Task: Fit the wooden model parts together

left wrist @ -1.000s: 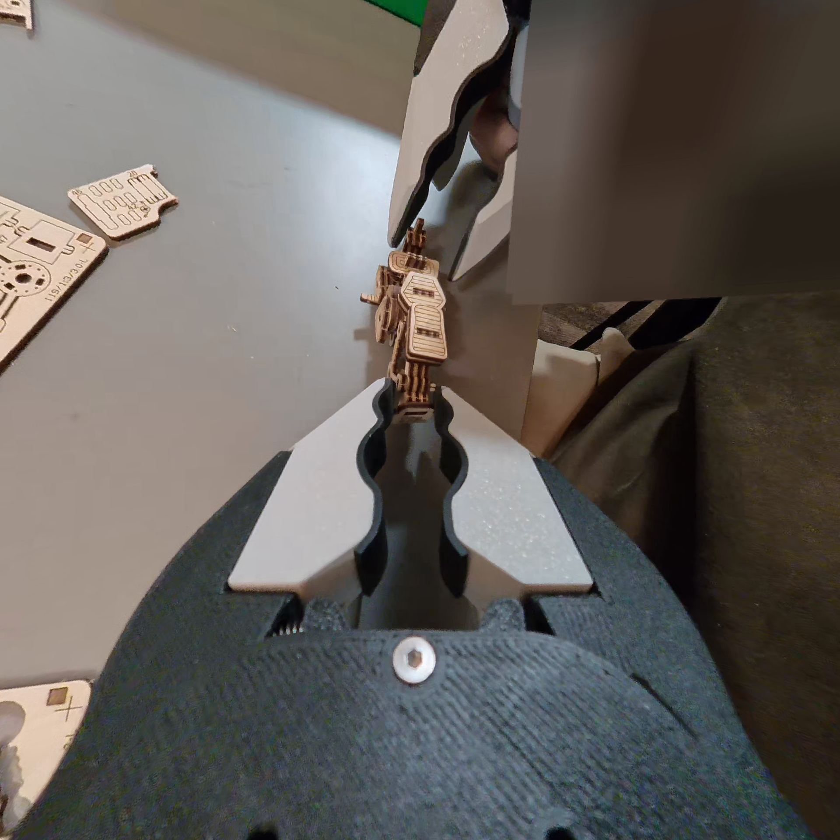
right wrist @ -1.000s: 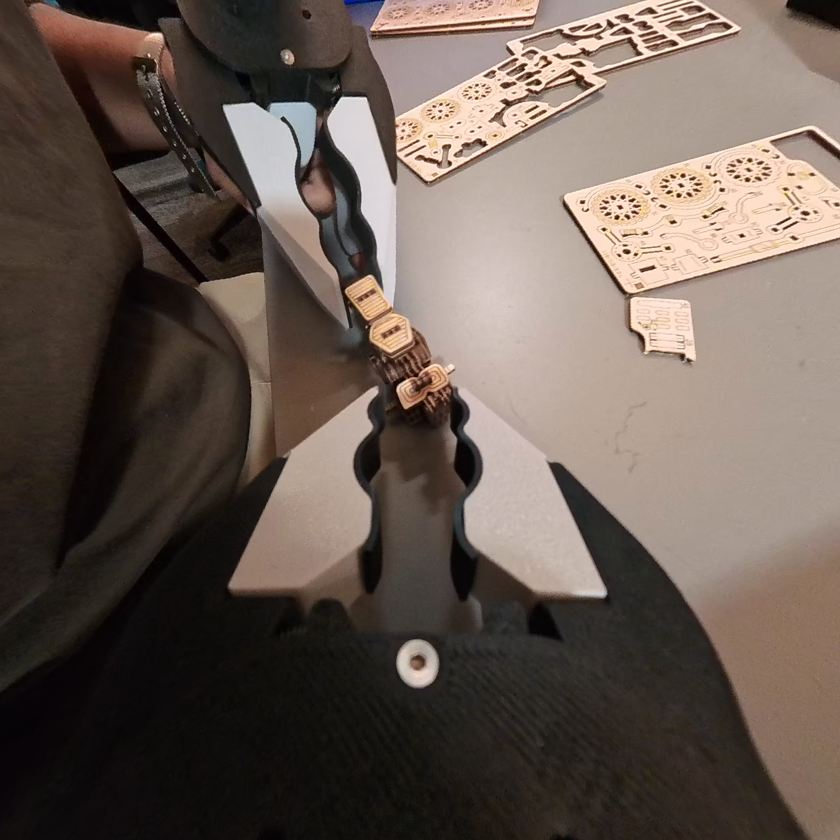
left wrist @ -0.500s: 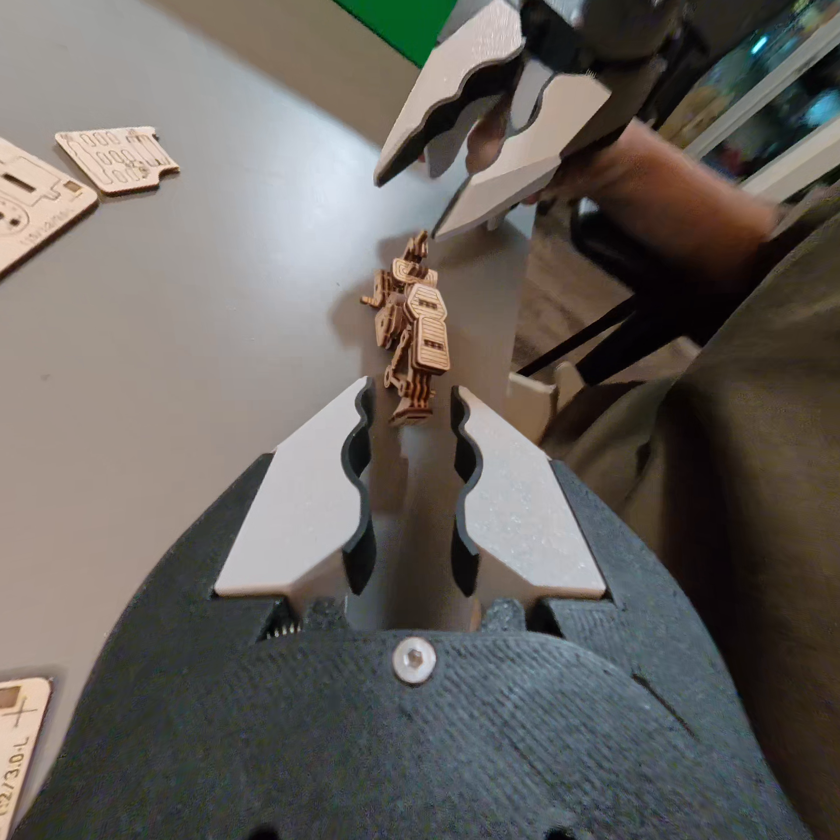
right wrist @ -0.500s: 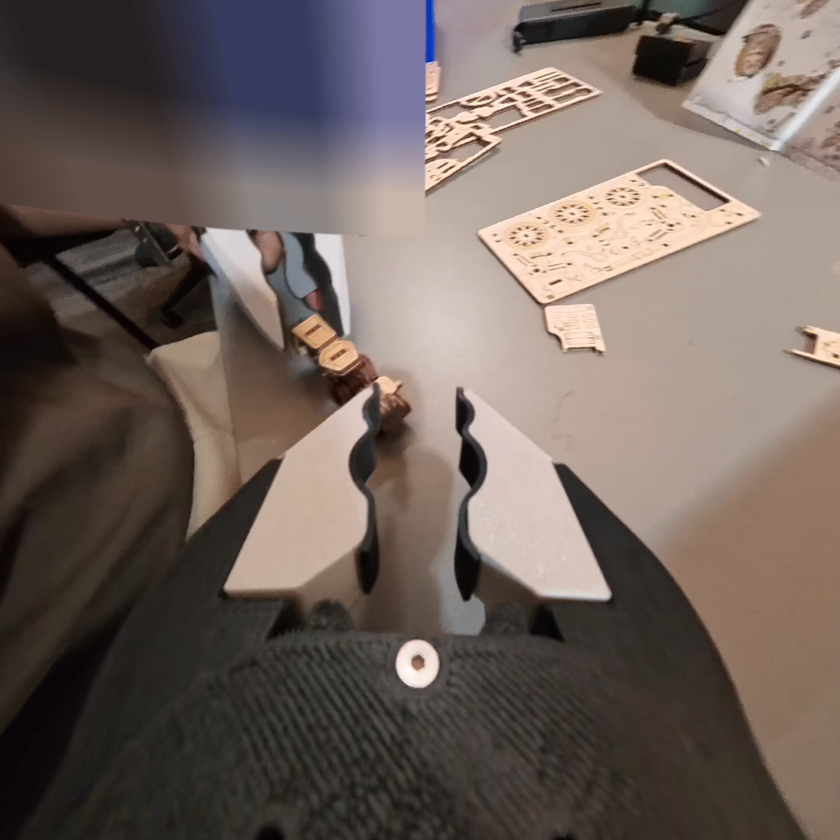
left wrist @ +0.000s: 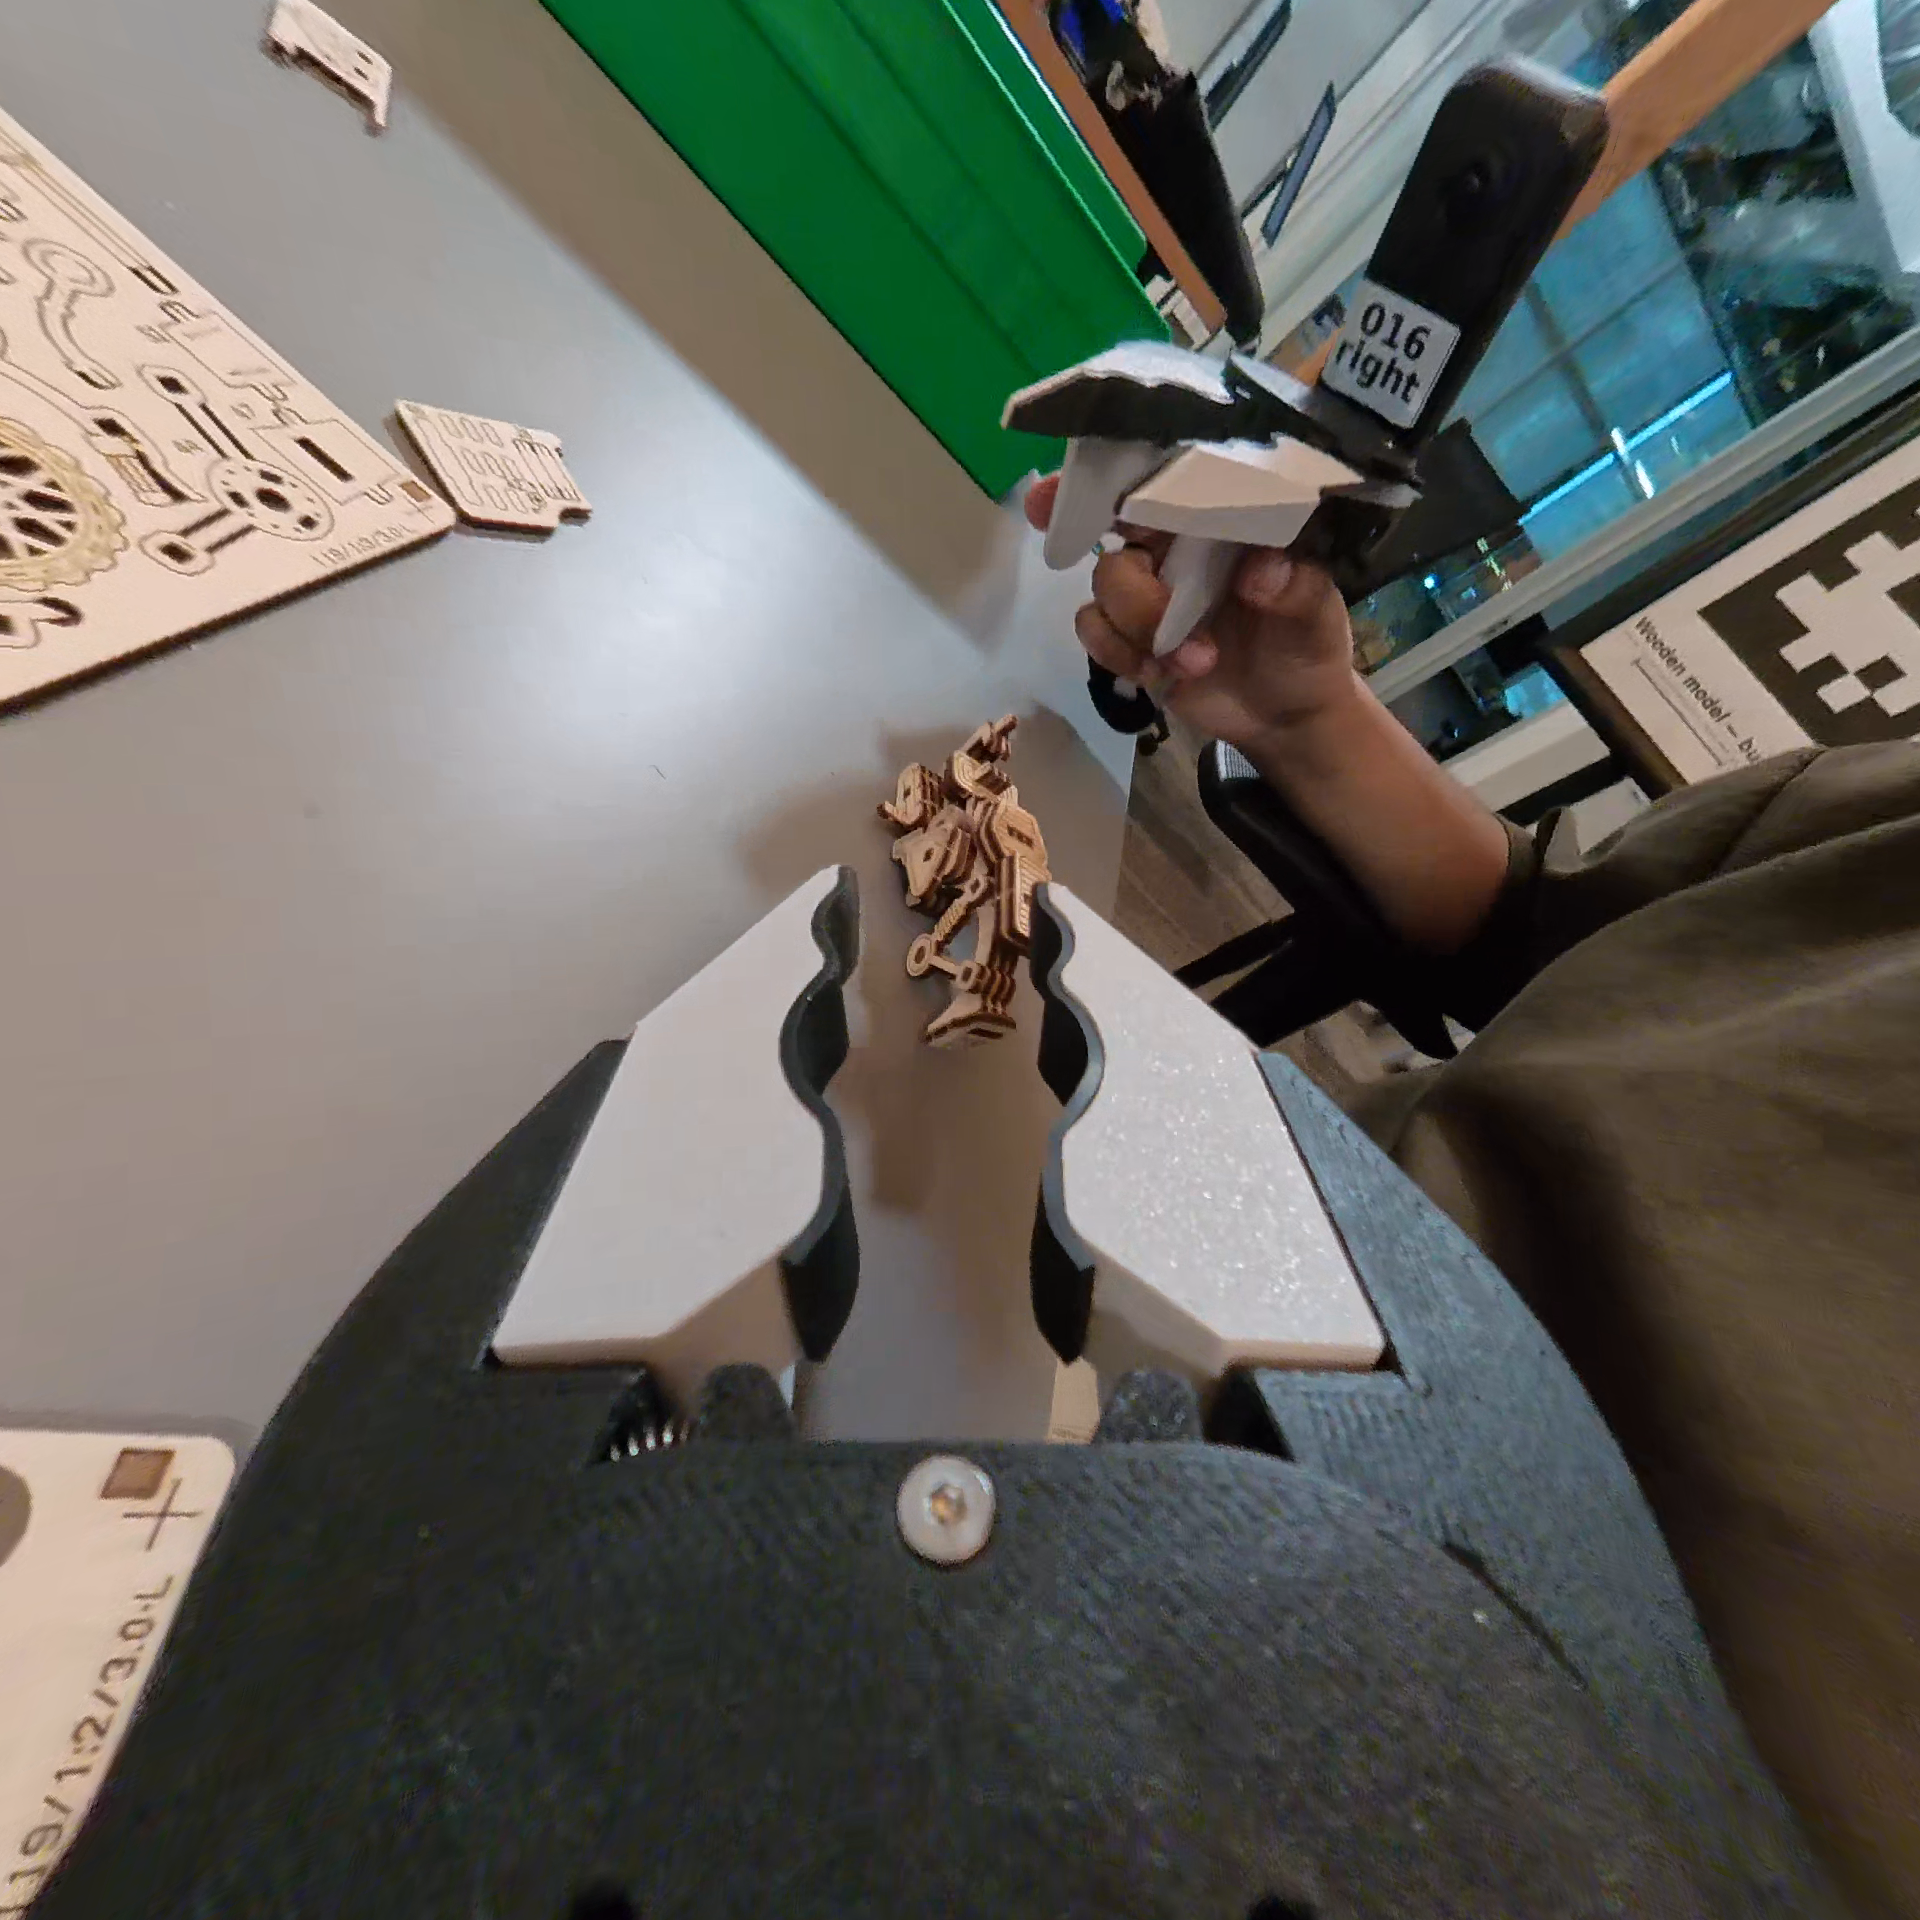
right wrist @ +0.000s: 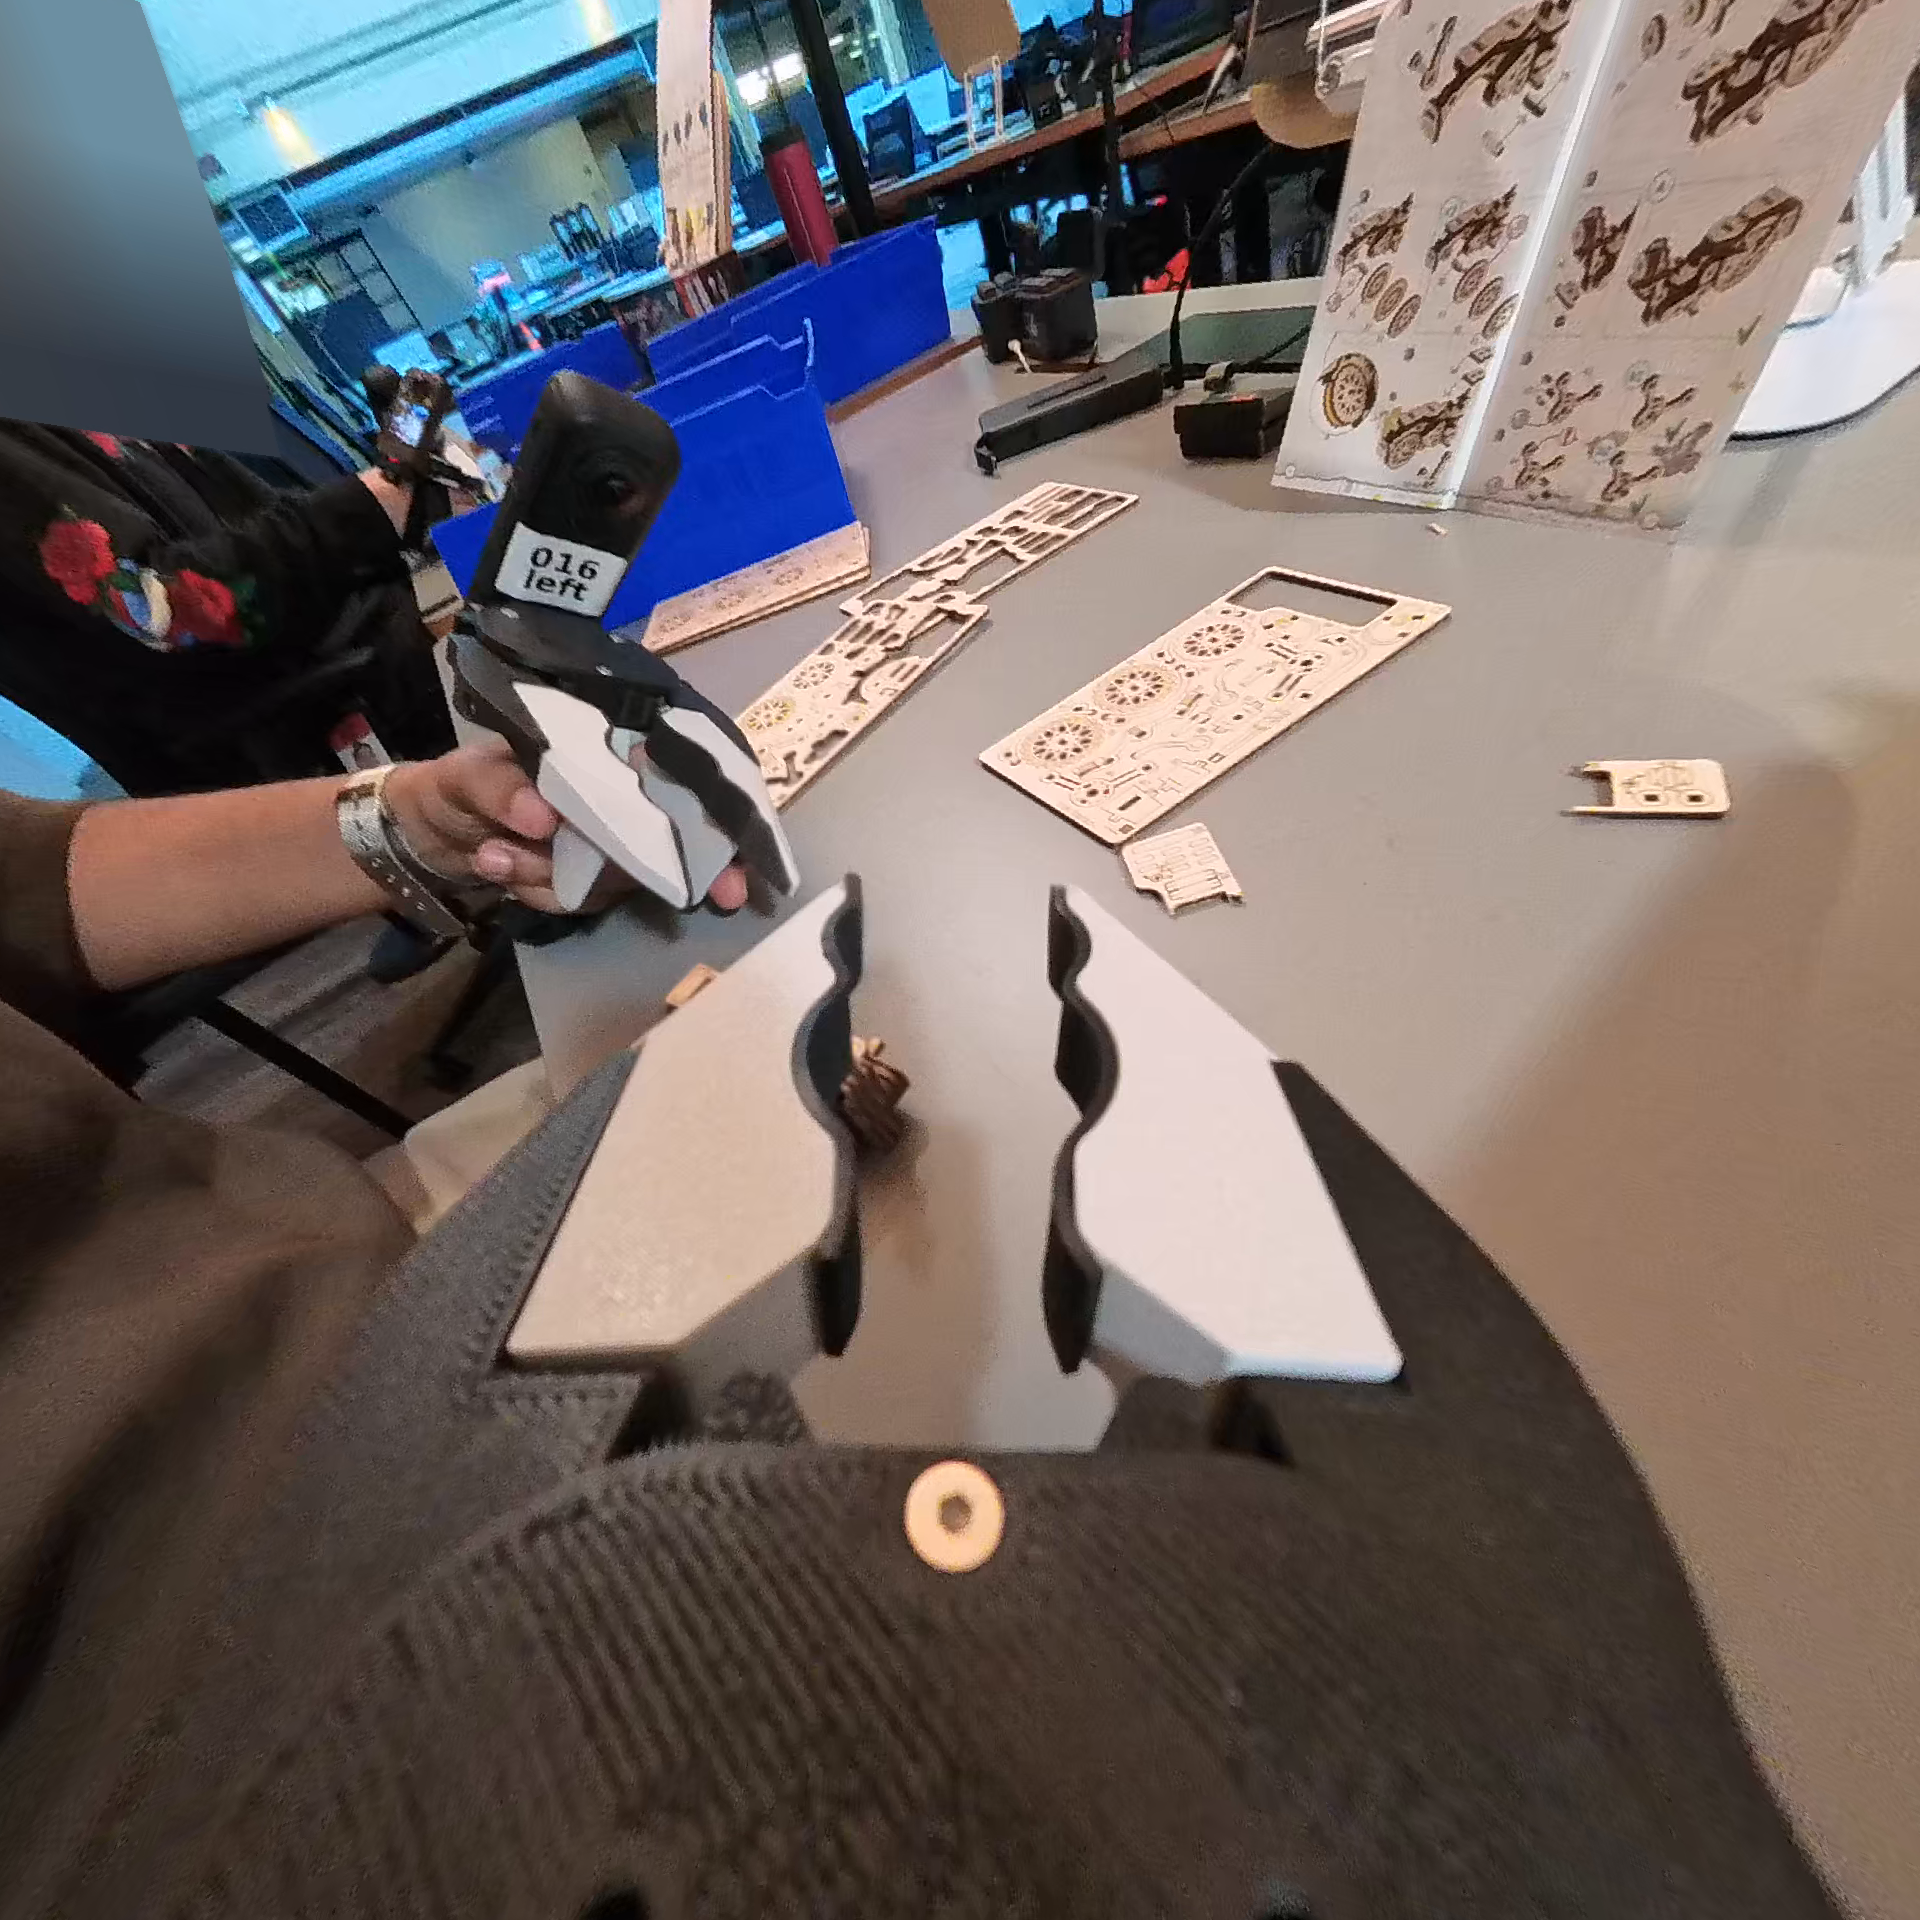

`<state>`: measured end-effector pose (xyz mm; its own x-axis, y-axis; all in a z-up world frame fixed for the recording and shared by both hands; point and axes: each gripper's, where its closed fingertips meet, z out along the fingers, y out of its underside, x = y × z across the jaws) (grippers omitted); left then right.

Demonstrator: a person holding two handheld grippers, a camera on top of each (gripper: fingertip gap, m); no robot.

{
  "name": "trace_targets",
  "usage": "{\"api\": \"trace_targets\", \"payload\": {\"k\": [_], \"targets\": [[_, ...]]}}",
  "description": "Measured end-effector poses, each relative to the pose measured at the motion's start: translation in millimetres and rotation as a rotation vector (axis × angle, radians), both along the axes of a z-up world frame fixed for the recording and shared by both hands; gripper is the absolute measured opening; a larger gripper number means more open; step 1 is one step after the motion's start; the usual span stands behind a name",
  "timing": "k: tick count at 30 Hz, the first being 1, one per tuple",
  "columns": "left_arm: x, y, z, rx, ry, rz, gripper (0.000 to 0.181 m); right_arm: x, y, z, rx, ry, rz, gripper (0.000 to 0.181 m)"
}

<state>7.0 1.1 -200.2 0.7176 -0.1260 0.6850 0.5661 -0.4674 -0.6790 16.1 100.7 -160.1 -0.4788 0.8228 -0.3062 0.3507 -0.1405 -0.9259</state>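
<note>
The wooden model (left wrist: 966, 894) lies on the grey bench (left wrist: 436, 852), close to the bench edge nearest the person. It is a small, brown, laser-cut assembly of stacked thin layers with dark burnt edges, slotted panels on its upper faces and a thin link with a round end sticking out to one side. It lies lengthwise, pointing away from the left gripper (left wrist: 945, 914), whose jaws stand well apart with nothing between the pads; the model's near end shows in the gap between the fingertips, but the jaws do not grip it. In the right wrist view only a dark ribbed bit of the model (right wrist: 873, 1107) shows beside the inner pad of one finger, the rest hidden behind that finger.

The right gripper (right wrist: 954, 909) hangs above the bench with its jaws wide and empty. In the left wrist view it shows farther off (left wrist: 1122, 488), raised above the model and held in a hand (left wrist: 1236, 665).

Farther along the bench lie flat pale part sheets (right wrist: 1216, 696) with cut-out wheels and slots, a small loose slotted panel (right wrist: 1184, 868) just beside the corner of one sheet, and another loose piece (right wrist: 1652, 790) well apart. A printed instruction sheet (right wrist: 1538, 249) stands upright toward the far edge.
</note>
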Motion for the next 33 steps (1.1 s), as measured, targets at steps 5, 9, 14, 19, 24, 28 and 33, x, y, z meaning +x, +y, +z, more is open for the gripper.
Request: {"api": "trace_targets", "payload": {"k": [5, 9, 14, 19, 24, 28, 33], "targets": [[-2.6, 0.5, -0.6, -0.003, -0.008, 0.015, 0.03, -1.4, 0.9, 0.7, -0.023, -0.006, -0.009, 0.033], [-3.6, 0.3, 0.0, 0.002, -0.016, 0.019, 0.03, -2.6, 0.2, -0.6, -0.018, -0.011, -0.013, 0.033], [-4.1, 0.6, -0.5, -0.001, -0.024, 0.021, 0.03, -4.1, -2.1, -4.2, -0.02, -0.028, -0.006, 0.033], [-5.5, 0.8, -0.3, 0.0, -0.047, 0.023, 0.03, -4.4, -4.8, -6.1, -0.031, -0.039, 0.006, 0.033], [-8.1, 0.9, 1.0, 0.007, -0.073, 0.032, 0.03, -4.5, -6.3, -6.8, -0.041, -0.045, 0.014, 0.033], [-9.3, 0.9, 1.8, 0.011, -0.086, 0.037, 0.03, -4.5, -6.3, -7.1, -0.051, -0.05, 0.016, 0.033], [-10.5, 1.0, 2.0, 0.013, -0.096, 0.041, 0.03, -4.3, -6.2, -6.9, -0.065, -0.054, 0.019, 0.033]]}}
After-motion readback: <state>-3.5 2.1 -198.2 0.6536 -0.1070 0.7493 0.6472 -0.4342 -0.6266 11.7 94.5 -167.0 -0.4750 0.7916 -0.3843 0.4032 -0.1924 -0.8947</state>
